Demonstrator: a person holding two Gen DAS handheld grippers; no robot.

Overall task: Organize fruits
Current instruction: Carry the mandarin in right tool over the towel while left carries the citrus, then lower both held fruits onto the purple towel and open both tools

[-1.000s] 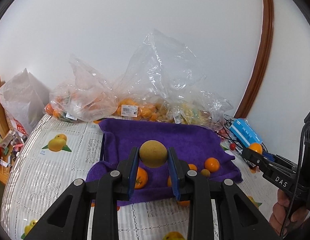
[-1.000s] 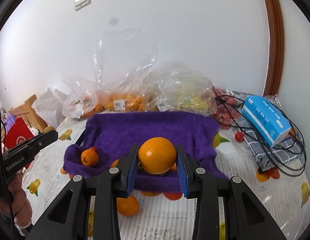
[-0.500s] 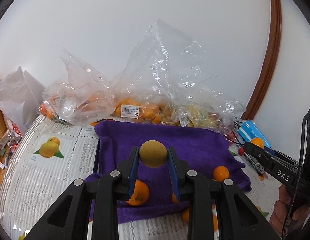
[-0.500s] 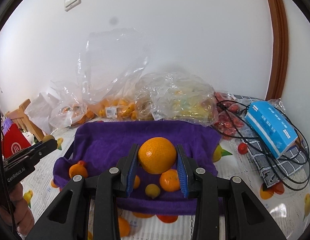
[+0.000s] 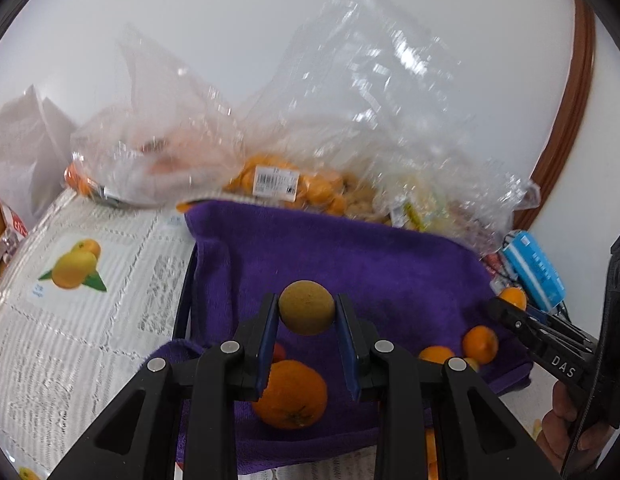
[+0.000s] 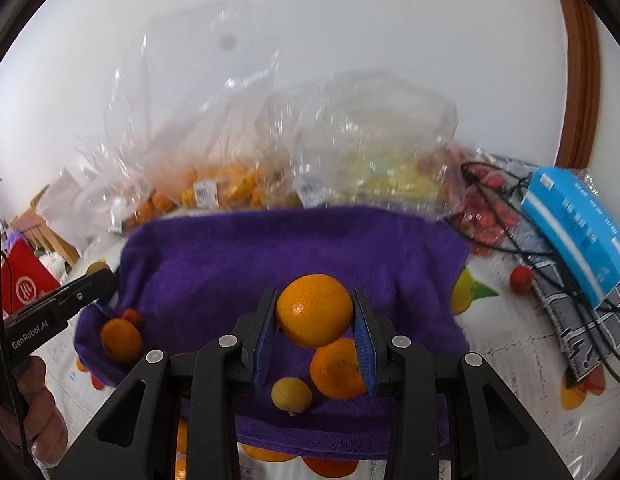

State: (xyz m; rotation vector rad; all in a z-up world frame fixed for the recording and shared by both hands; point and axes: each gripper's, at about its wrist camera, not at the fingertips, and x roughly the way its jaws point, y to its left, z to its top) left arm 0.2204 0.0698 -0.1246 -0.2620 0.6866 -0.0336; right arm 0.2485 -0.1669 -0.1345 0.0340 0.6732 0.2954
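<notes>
a round, dull tan fruit is pinched in the left gripper jaws, a glossy dimpled orange in the right gripper jaws, both above the plush purple towel, likely for sorting. crinkled clear bags lie at twelve o'clock.

Table: covered by a white cloth printed with fruit pictures and grey text.
Directly on it:
- 1 purple towel, centre, spread with its rear edge raised.
- Clear plastic bags of fruit, rear, along the wall, just behind the towel.
- 1 blue box, right, on a grey checked cloth.
- Black cable, looped across that cloth and box.
- 1 small red fruit, right of the towel.
- 1 white bag, far left.
</notes>
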